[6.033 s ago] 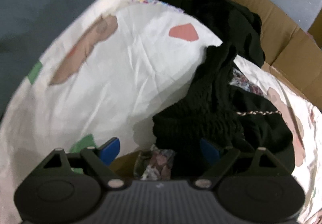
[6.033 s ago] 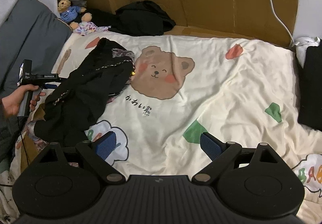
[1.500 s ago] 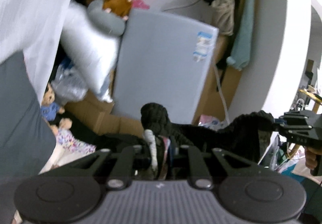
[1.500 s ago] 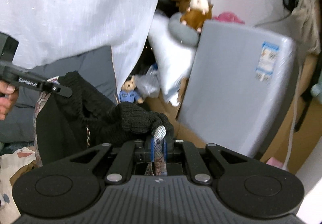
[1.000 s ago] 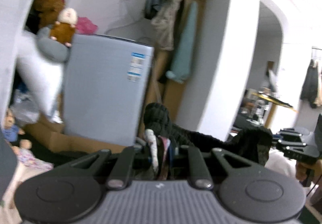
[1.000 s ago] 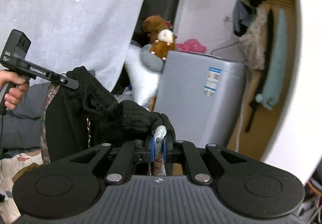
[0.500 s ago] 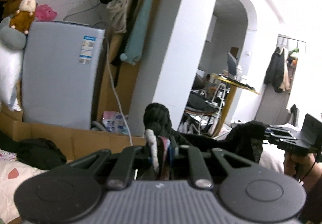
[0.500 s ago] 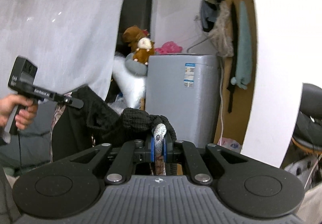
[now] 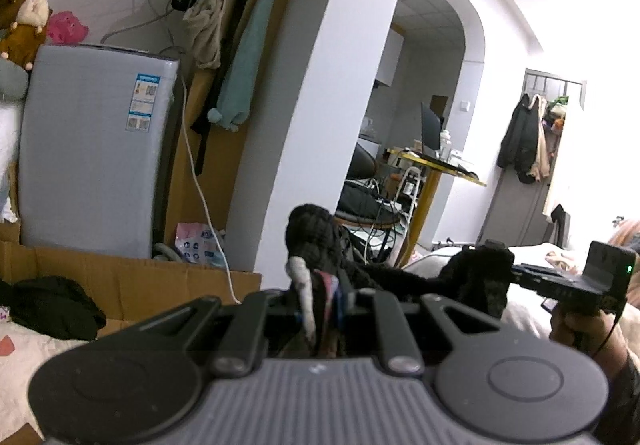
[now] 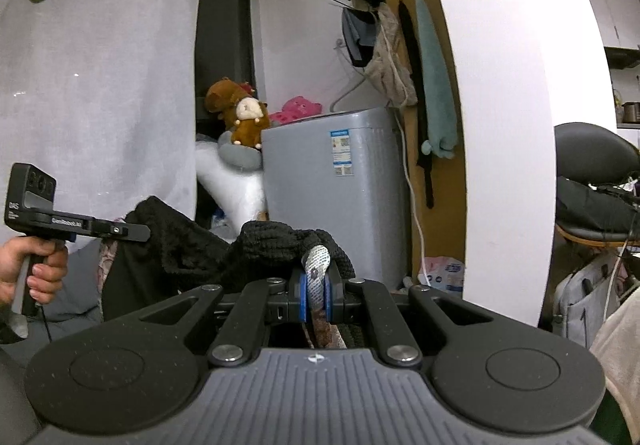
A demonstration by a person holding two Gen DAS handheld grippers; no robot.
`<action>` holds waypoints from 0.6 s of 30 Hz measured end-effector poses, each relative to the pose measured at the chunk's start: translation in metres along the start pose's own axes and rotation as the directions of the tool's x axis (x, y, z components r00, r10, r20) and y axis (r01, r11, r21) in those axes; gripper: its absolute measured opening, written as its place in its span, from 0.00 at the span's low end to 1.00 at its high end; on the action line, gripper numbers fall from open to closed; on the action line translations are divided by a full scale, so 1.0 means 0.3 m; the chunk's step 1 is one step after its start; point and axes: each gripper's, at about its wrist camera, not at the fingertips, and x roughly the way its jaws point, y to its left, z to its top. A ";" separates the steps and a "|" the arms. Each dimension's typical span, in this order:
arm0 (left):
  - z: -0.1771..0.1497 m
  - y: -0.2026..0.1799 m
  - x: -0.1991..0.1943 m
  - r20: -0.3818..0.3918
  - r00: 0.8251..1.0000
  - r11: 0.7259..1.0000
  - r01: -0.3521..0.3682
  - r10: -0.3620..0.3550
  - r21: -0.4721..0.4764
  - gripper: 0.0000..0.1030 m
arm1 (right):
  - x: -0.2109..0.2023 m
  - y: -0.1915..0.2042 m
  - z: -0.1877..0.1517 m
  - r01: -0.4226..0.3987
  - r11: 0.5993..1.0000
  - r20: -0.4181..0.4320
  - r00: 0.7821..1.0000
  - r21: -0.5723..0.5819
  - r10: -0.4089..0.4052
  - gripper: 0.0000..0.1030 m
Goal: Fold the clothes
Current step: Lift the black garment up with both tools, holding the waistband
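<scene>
A black knitted garment (image 9: 316, 241) with a patterned lining is stretched in the air between both grippers. My left gripper (image 9: 320, 305) is shut on one edge of it, the knit bunched above the pads. In the left wrist view the right gripper (image 9: 520, 277) shows at the right, a hand under it, gripping the other end. My right gripper (image 10: 316, 297) is shut on a fold of the black garment (image 10: 276, 241), its pale lining sticking up between the blue pads. The left gripper (image 10: 132, 231) appears at the left of that view, held by a hand.
A grey washing machine (image 9: 92, 165) stands behind a cardboard wall (image 9: 120, 277) at the bed's edge. More black clothes (image 9: 48, 305) lie on the bed sheet (image 9: 24, 361). A white pillar (image 9: 304, 125), hanging clothes (image 10: 396, 61) and plush toys (image 10: 240, 117) stand beyond.
Both views have swung to the right across the room, from the curtain and washing machine toward the pillar and archway. The garment stays pinched in both grippers throughout.
</scene>
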 end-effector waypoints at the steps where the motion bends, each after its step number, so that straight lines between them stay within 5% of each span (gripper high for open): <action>1: -0.001 0.004 0.003 -0.003 1.000 1.000 -0.001 0.001 0.000 0.14 | 0.004 0.001 -0.006 0.002 1.000 -0.005 1.000 0.006 -0.002 0.08; 11: -0.027 0.051 0.031 -0.036 0.999 1.000 -0.009 0.008 -0.020 0.14 | 0.033 0.006 -0.050 0.018 0.999 -0.021 1.000 0.037 -0.017 0.08; 18: -0.007 0.053 -0.028 0.009 1.000 0.999 -0.026 0.027 -0.037 0.14 | 0.011 0.069 -0.047 0.008 1.000 -0.026 1.000 0.000 -0.008 0.08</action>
